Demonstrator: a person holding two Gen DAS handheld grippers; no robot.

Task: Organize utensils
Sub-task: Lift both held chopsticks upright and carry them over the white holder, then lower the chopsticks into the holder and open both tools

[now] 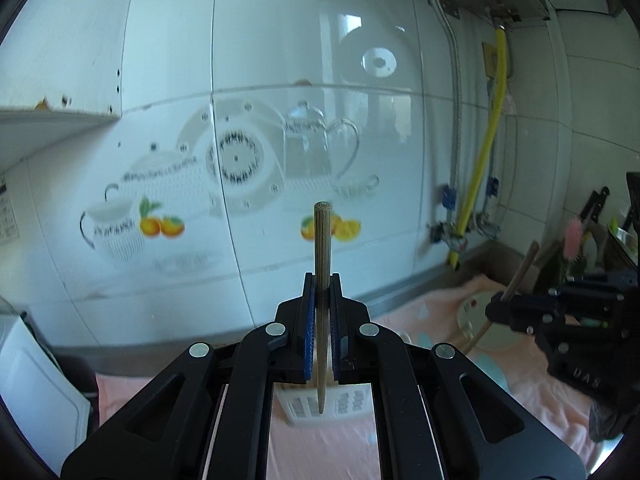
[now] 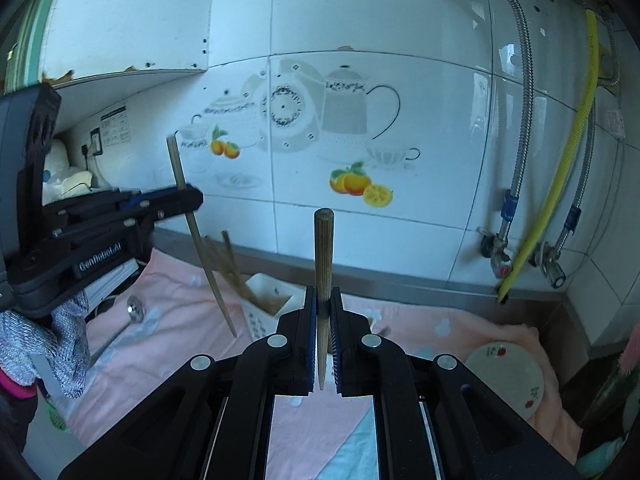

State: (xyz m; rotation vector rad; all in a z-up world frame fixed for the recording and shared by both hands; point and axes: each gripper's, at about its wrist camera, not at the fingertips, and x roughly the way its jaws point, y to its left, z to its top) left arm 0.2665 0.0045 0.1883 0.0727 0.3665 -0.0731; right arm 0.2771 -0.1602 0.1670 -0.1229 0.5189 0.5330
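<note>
My left gripper [image 1: 322, 280] is shut on a wooden chopstick [image 1: 322, 248] held upright, its tip hanging over a white perforated utensil holder [image 1: 316, 406]. My right gripper [image 2: 322, 292] is shut on a second wooden chopstick [image 2: 323, 248], also upright. In the right wrist view the left gripper [image 2: 192, 198] holds its chopstick [image 2: 200, 240] just left of the white holder [image 2: 266, 312], which has several chopsticks standing in it. In the left wrist view the right gripper [image 1: 496, 304] shows at the right with its chopstick [image 1: 520, 268].
A pink cloth [image 2: 172, 344] covers the counter. A metal ladle [image 2: 134, 310] lies at the left. A small white dish with red cherries [image 2: 506, 378] sits at the right. The tiled wall, yellow hose [image 2: 560, 168] and valves stand behind.
</note>
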